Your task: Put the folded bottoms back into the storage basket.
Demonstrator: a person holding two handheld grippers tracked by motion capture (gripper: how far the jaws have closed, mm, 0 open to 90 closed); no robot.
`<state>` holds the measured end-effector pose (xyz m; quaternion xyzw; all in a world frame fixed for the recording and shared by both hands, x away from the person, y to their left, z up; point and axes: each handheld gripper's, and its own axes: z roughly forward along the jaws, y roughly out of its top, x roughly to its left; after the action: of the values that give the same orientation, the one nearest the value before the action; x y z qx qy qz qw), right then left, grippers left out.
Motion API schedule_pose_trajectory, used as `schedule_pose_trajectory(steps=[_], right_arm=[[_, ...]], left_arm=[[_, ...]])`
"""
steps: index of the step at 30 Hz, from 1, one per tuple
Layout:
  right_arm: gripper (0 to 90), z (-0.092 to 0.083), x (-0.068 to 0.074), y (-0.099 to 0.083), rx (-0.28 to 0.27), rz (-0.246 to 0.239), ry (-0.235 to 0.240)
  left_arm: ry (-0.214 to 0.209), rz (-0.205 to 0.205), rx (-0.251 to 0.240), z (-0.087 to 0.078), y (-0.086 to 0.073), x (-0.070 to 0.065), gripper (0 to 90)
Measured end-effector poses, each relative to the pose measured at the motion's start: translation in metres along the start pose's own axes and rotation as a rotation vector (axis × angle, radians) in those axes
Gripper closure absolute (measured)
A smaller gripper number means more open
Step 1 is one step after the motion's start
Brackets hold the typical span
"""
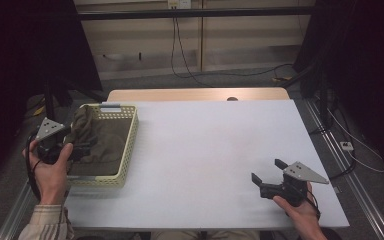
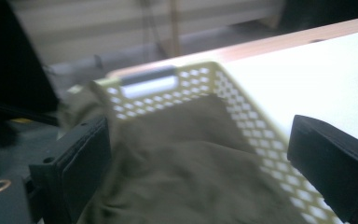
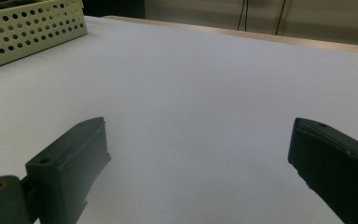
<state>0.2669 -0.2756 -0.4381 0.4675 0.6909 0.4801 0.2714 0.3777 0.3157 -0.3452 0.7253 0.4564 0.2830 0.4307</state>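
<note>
The white table (image 1: pixel 210 150) carries a pale yellow perforated basket (image 1: pixel 127 145) at its near left, and an olive-green cloth (image 1: pixel 97 142) fills the basket and spills over its left wall. The left gripper (image 1: pixel 80 149) sits at the basket's left side with its jaws spread wide either side of the cloth; to grasp well, lower both jaws onto a raised fold clear of the basket wall before closing. The right gripper (image 1: pixel 267 175) waits at the near right, jaws spread, holding nothing.
</note>
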Motion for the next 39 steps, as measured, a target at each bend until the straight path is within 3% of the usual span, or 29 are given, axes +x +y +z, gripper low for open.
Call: schedule_pose_trajectory(steps=[3,20,35,39], right_arm=[[4.7,0.0,0.0,0.0,0.0,-0.002,0.0],[4.7,0.001,0.0,0.0,0.004,-0.004,0.004],[4.7,0.001,0.0,0.0,0.002,-0.006,0.006],[4.7,0.001,0.001,0.0,0.002,-0.006,0.006]], left_arm=[[0.031,0.014,0.004,-0.005,0.0,-0.004,6.3],[0.007,0.05,0.03,-0.008,-0.013,-0.032,6.0],[-0.074,0.13,0.051,0.01,-0.008,-0.066,5.9],[-0.089,0.124,0.039,0.012,-0.005,-0.075,5.9]])
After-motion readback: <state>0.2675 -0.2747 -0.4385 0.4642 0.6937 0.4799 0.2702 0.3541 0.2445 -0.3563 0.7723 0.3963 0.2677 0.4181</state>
